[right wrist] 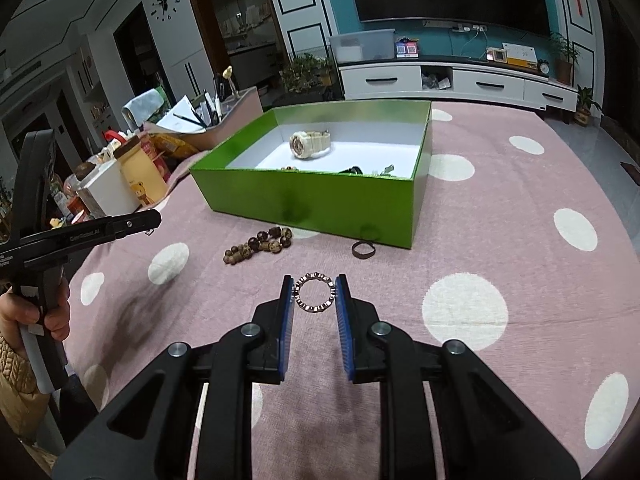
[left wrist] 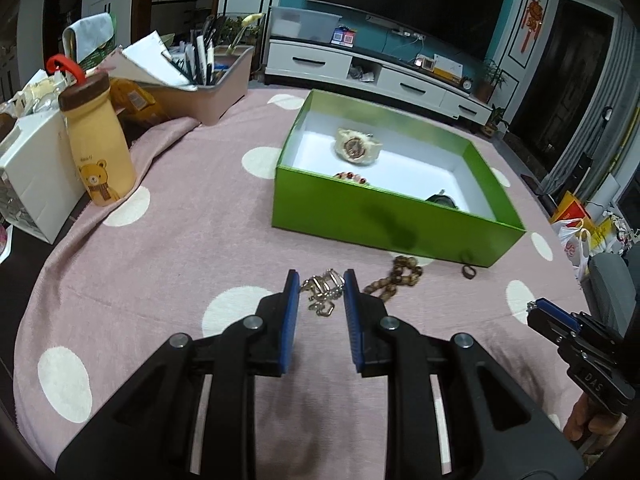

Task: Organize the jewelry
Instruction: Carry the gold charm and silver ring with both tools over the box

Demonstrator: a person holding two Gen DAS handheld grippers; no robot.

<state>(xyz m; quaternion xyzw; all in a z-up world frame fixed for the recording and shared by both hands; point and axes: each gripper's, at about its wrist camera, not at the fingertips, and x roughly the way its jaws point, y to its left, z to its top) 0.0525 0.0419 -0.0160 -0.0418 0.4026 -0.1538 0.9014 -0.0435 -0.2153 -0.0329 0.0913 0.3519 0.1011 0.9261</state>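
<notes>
A metal link chain [left wrist: 322,292] is pinched between the blue pads of my left gripper [left wrist: 320,282], its loose end dangling above the pink dotted cloth [left wrist: 180,248]. My right gripper [right wrist: 315,285] is shut on a thin sparkly ring bracelet [right wrist: 315,293], both pads touching its rim. The open green box [left wrist: 384,216] lies beyond, holding a cream watch [left wrist: 357,146], a reddish bead bracelet [left wrist: 352,177] and a dark item [left wrist: 442,200]. A wooden bead bracelet [left wrist: 400,276] and a small dark band [left wrist: 468,270] lie on the cloth in front of the box.
At the left stand a yellow bear bottle [left wrist: 100,148], a white box [left wrist: 36,176] and a pink bin of pens and papers [left wrist: 200,88]. A TV stand [left wrist: 380,76] runs along the far wall. A hand [right wrist: 40,316] grips the left tool's handle.
</notes>
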